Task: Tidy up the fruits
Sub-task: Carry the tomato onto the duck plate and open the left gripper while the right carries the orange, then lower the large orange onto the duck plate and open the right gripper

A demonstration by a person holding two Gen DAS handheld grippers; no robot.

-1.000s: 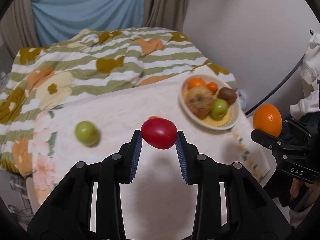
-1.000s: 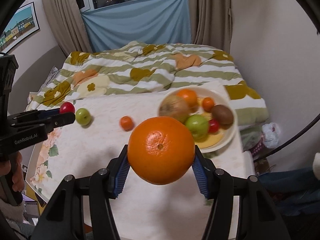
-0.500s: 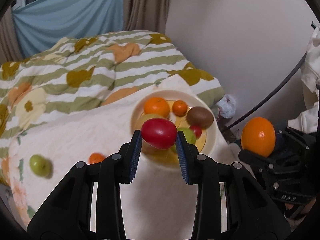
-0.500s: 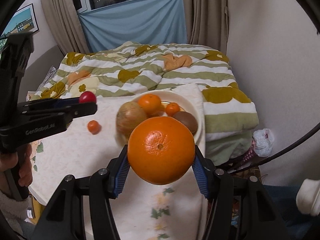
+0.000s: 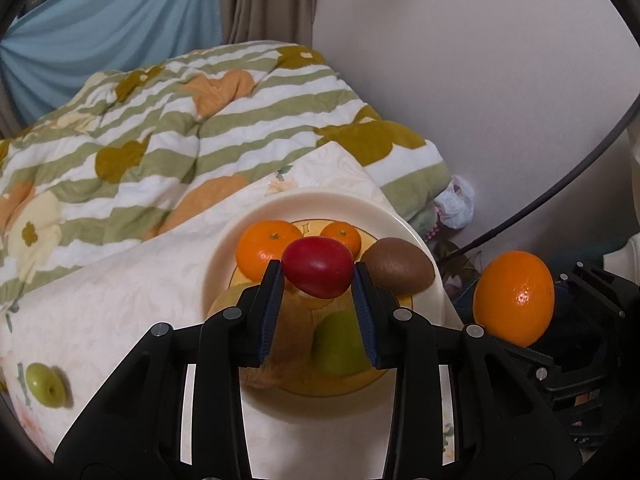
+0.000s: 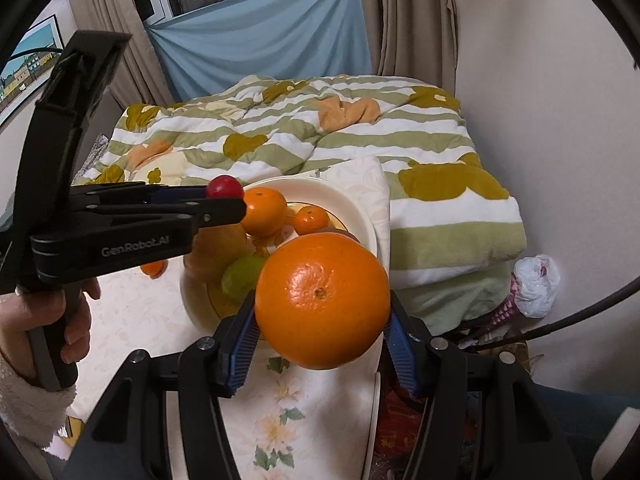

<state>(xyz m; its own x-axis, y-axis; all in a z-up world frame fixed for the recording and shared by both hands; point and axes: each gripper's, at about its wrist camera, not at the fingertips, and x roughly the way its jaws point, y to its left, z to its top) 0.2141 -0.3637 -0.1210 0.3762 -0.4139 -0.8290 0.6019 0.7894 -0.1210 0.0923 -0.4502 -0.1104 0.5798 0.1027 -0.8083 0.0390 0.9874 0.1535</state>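
My left gripper (image 5: 318,270) is shut on a small red fruit (image 5: 318,266) and hangs over the cream fruit plate (image 5: 328,204). On the plate lie two mandarins (image 5: 262,250), a kiwi (image 5: 398,266), a green fruit (image 5: 340,344) and a tan fruit partly hidden by my fingers. My right gripper (image 6: 322,330) is shut on a large orange (image 6: 322,300), at the plate's near right rim (image 6: 360,220). The left gripper (image 6: 224,200) with its red fruit (image 6: 224,187) reaches in from the left in the right wrist view. The orange (image 5: 514,298) also shows in the left wrist view.
A green fruit (image 5: 46,384) lies on the white floral cloth (image 5: 120,304) at the left. A small mandarin (image 6: 154,268) sits on the cloth left of the plate. A striped quilt (image 6: 320,128) lies behind. A white bag (image 6: 534,286) is on the floor by the wall.
Both grippers have moved right and down toward the plate with their fruits still held. The plate now lies right under the left gripper, and the loose green fruit has slid to the left edge.
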